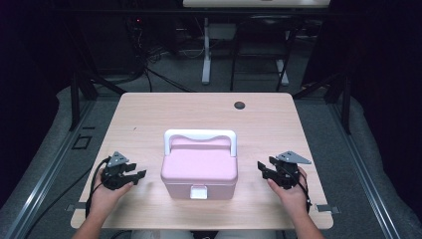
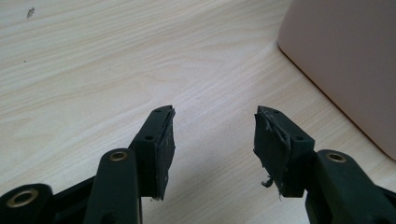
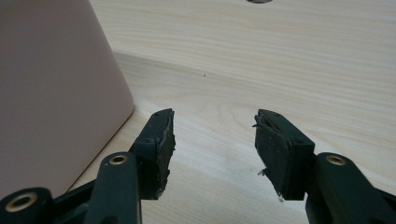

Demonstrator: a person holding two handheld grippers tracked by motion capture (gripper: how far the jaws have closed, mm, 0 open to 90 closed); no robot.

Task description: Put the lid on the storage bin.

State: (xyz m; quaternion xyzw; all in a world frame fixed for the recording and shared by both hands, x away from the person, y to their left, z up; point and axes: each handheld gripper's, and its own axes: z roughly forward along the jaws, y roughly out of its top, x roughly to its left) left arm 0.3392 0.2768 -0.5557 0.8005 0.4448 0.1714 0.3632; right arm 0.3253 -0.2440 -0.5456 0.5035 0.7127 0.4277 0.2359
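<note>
Pink box [image 1: 199, 172] with white handle [image 1: 199, 135] and white front latch [image 1: 198, 191] sits at the table's [image 1: 149, 109] near middle. Left gripper [image 1: 141, 174] just left of it, jaws wide apart, nothing held. Right gripper [image 1: 261, 168] just right of it, jaws apart, empty.

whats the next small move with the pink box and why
Probably bring the right hand-held gripper in toward the white latch on the pink box. The lid sits closed, both hand-held grippers are open with nothing in them, and the left hand-held gripper waits beside the box, apart from it.
</note>
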